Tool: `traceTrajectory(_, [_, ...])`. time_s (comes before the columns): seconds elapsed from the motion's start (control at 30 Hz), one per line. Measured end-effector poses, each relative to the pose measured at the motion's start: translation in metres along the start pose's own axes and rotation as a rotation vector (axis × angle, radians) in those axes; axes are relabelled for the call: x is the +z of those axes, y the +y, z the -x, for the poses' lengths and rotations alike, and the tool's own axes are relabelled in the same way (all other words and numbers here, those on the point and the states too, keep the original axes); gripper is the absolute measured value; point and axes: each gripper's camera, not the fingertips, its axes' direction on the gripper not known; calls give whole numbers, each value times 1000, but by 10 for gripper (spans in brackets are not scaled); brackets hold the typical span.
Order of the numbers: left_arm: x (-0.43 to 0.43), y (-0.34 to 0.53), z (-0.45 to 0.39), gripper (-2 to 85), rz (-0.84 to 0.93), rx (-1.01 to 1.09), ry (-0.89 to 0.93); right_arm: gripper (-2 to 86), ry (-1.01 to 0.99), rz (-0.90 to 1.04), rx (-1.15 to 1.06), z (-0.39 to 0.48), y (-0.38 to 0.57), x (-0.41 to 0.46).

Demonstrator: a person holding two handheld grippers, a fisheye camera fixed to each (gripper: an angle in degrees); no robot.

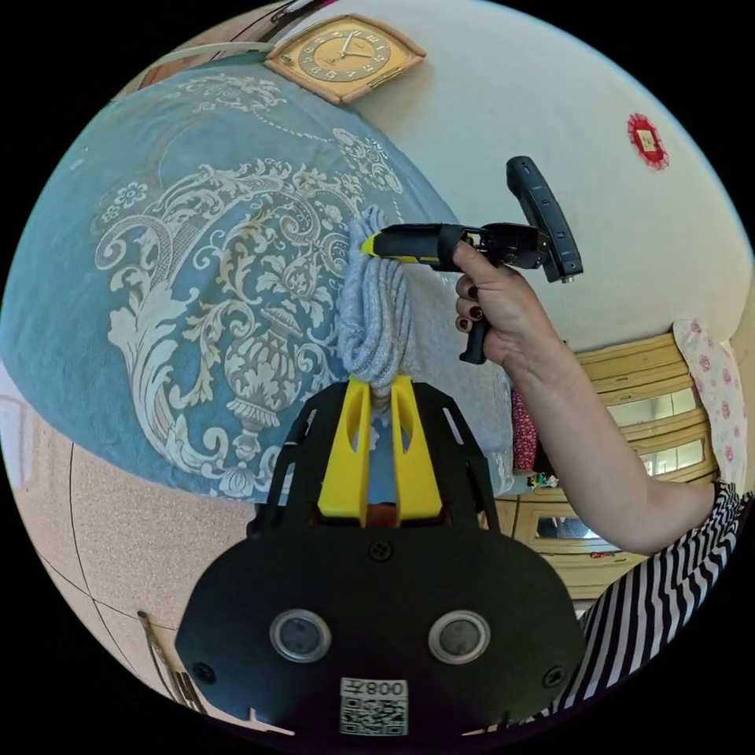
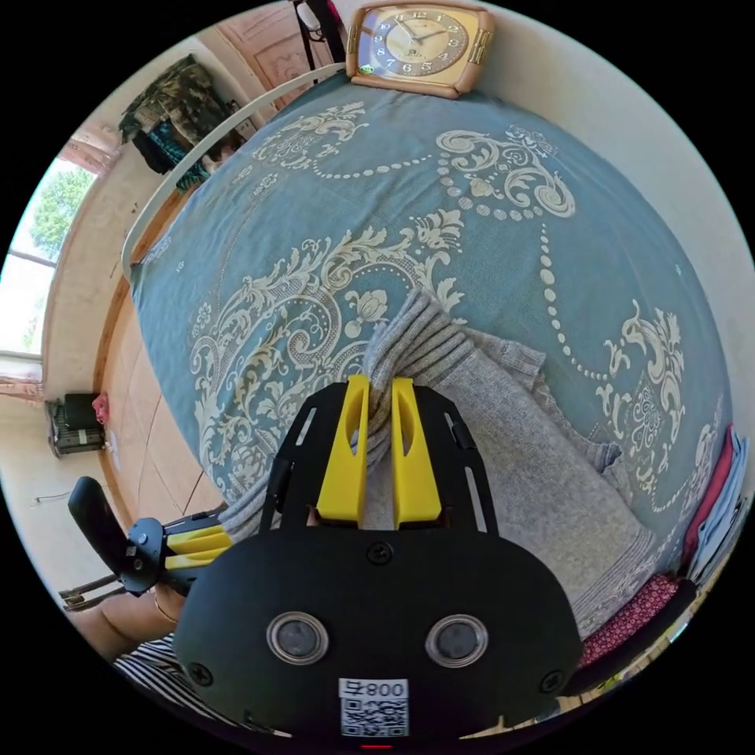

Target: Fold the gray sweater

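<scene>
The gray sweater (image 2: 503, 440) lies partly on the bed (image 2: 487, 236), over the blue bedspread with its cream scrollwork, well below the clock (image 2: 417, 43) at the bed's head. The right tongs (image 2: 379, 389) are closed on a bunched fold of its ribbed knit, jaws nearly together. In the left gripper view the left tongs (image 1: 380, 389) pinch a twisted rope of the same soft, chunky knit, and the other tongs (image 1: 370, 245) grip its far end, so the cloth runs taut between the two, its long axis along the line from one to the other. Both have equal hold; the next move likely turns on spreading that span flat across the bedspread.
</scene>
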Motion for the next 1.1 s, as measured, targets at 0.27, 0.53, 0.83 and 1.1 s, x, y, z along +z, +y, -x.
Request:
traceTrajectory(0.27, [28, 45, -46, 44, -20, 209, -6, 37, -260, -156, 72, -82, 54, -55])
traceTrajectory(0.53, [85, 88, -138, 36, 38, 582, 57, 34, -471, -318, 192, -213, 160, -114])
traceTrajectory(0.83, [220, 151, -218, 28, 207, 779, 86, 37, -552, -326, 352, -345, 260, -99])
traceTrajectory(1.1, [329, 207, -247, 24, 356, 873, -49, 40, -612, -281, 403, -416, 305, -62])
